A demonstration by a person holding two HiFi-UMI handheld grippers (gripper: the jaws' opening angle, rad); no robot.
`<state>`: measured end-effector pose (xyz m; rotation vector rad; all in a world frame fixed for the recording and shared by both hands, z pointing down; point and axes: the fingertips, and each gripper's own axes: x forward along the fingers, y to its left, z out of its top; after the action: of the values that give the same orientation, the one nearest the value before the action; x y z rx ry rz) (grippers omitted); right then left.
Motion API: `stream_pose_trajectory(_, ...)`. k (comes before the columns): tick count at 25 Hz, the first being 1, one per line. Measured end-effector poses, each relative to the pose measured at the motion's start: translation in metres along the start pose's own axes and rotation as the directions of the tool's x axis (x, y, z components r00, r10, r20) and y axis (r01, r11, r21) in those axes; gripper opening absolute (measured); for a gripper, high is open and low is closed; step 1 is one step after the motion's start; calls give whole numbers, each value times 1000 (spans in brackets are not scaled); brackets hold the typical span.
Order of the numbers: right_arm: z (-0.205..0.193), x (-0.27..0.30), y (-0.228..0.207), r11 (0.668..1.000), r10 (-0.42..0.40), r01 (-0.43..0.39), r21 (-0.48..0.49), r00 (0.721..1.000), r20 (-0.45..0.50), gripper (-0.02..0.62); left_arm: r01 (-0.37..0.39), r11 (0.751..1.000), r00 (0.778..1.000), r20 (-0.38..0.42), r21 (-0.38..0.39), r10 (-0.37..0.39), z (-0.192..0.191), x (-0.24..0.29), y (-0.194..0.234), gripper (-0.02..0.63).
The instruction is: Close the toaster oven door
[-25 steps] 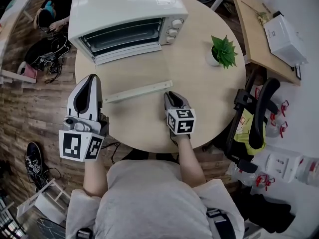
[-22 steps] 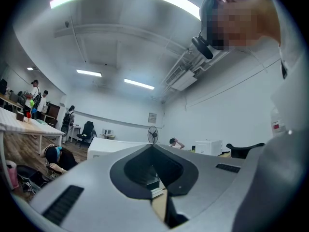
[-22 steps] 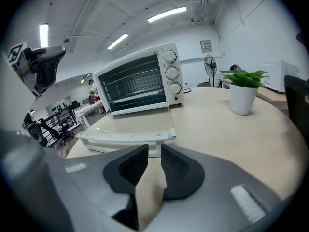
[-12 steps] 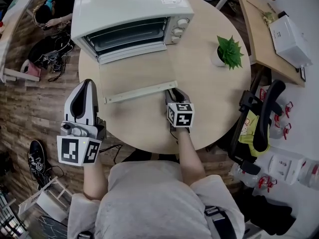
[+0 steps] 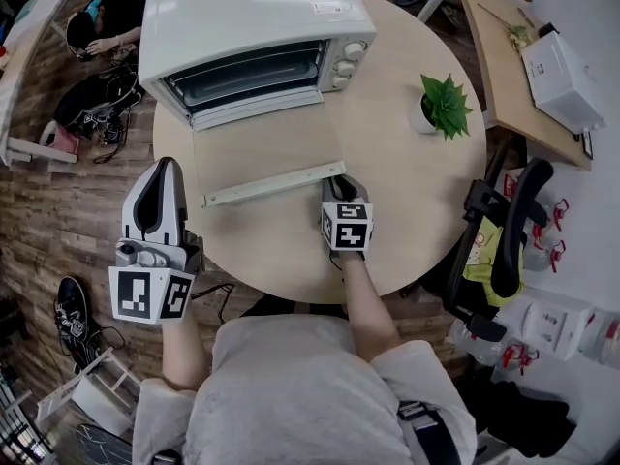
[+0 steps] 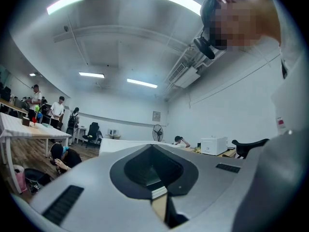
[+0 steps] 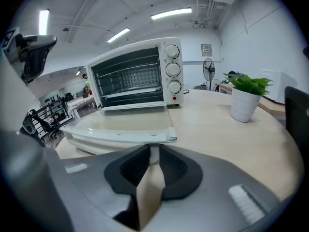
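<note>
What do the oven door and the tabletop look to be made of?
Oven door: probably a clear glass pane with a glossy white edge; the tabletop shows through it. Tabletop: pale wood look, maybe laminate; even tan, dull sheen.

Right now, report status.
Right claw at door handle, right end, jaws just closing, handle edge seemingly between. Left claw shut, beside table. Oven door open flat. Nothing blocking.

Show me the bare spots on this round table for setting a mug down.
Bare wood: between the open door and the potted plant; right of the right gripper to the rim; between the door handle and the near rim. Crowded: back left, under the toaster oven.
</note>
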<state>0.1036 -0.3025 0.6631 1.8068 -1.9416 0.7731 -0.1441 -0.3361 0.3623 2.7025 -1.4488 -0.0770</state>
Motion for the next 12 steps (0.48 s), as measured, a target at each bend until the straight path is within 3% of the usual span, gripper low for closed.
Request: stream_pose_trajectory(12, 51, -29, 6, 1000, -6, 7, -26, 999, 47, 74, 13, 1000, 999, 45, -27, -12, 9, 2, -10, 8)
